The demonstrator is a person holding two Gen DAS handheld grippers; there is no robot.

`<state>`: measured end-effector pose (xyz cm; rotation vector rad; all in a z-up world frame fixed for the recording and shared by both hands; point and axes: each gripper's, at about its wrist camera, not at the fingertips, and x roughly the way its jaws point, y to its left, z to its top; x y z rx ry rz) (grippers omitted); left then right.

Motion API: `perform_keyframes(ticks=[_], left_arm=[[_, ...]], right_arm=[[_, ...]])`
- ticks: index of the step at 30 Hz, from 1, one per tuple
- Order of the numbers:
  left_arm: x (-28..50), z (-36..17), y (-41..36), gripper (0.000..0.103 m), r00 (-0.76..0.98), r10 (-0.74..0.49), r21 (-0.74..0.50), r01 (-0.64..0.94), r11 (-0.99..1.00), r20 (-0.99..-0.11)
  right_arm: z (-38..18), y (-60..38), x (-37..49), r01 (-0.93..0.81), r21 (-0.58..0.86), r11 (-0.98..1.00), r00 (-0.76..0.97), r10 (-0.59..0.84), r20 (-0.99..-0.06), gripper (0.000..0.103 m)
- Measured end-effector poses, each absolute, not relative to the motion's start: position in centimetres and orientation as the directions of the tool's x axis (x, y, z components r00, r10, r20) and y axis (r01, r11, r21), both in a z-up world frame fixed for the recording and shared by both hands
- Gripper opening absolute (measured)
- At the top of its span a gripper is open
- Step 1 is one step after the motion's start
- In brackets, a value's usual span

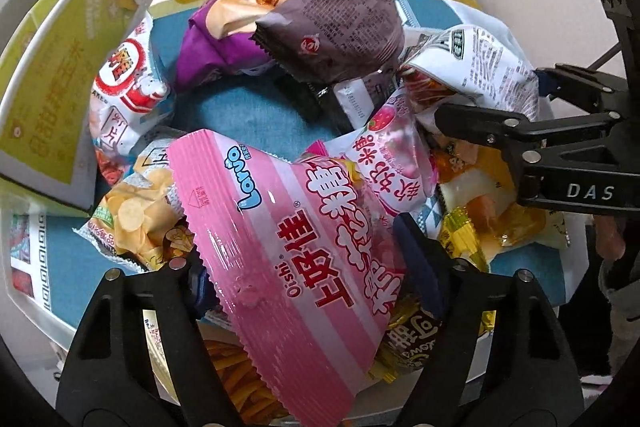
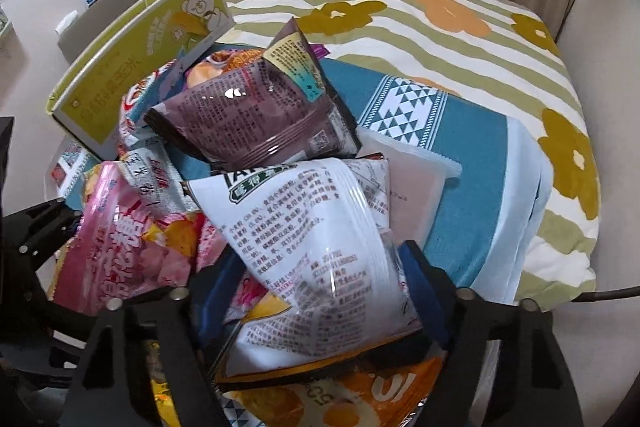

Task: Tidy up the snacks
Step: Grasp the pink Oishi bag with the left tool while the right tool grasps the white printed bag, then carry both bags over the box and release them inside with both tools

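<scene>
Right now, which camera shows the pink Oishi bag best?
The left wrist view: the pink Oishi bag fills the centre, front label readable, pinched between the left tool fingers. The right wrist view shows only a crumpled part at its left edge.

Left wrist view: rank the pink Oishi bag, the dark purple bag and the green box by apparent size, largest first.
1. Pink Oishi bag, though it sits nearest the camera, between the left gripper's fingers.
2. Green box, partly cut off, so unsure.
3. Dark purple bag.
</scene>
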<state>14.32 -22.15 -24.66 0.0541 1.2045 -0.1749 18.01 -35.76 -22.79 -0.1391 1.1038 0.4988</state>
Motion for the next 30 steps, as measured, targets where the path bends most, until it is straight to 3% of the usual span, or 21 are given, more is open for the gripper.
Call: perform_keyframes(ticks=[3,17,30], left_arm=[[14.1,-24.2,-22.1,0.073,0.36,-0.106,-0.048,0.168,0.985,-0.927],[12.3,-16.7,-20.5,0.073,0.502,-0.155,-0.066,0.191,0.979,-0.851],[14.4,-7.6,-10.4,0.073,0.664,-0.145,-0.082,0.126,0.989,-0.733]], right_arm=[[-22.6,-35.9,17.7,-0.447,0.137,0.884,0.358,0.316,-0.879,0.065],[-16.5,-36.5,15.9,-0.381,0.107,0.918,0.497,0.301,-0.814,0.063],[-8.3,-30.8,16.8,-0.367,0.084,0.926,0.548,0.289,-0.785,0.064]])
